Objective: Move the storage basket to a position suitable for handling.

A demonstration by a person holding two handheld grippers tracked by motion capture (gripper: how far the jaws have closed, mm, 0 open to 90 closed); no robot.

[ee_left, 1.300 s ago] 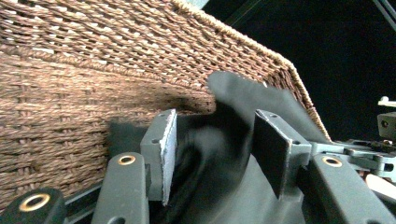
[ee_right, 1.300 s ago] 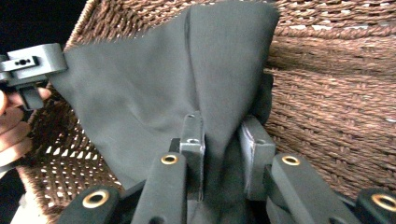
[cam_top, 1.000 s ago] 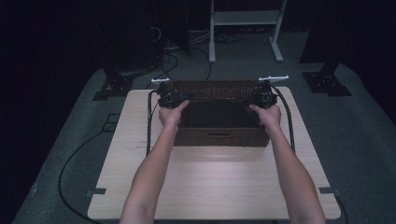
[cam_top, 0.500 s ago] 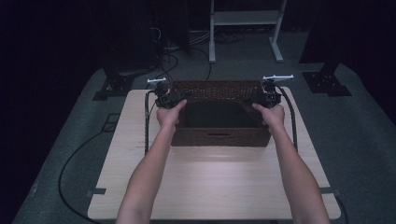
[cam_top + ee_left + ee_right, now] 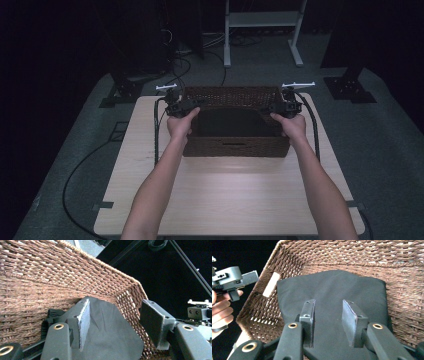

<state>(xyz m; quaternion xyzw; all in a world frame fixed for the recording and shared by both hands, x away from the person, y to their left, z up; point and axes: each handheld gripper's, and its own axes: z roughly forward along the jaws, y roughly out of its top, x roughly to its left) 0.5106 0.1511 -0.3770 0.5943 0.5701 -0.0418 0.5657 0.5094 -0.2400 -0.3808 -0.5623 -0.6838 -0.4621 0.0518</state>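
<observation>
High view: a wicker basket (image 5: 235, 145) is seen on the far half of the wooden table (image 5: 225, 200), with the left gripper (image 5: 176, 106) at its left end and the right gripper (image 5: 289, 105) at its right end. A folded black cloth (image 5: 332, 305) is seen lying flat on the basket floor.

Left gripper view: the jaws have just been opening; they straddle the basket's end wall, one pad inside over the cloth, one outside, and no pad is pressed on the wicker. Parted, nothing held.

Right gripper view: the jaws have just been opening too; they hang apart above the cloth, nothing clamped between them.

Progress, as judged: the cloth is already placed inside and the basket is set down, so the release looks done. What is left appears to be backing both grippers clear of the rim. The left inner jaw could snag the wall if pulled sideways.
</observation>
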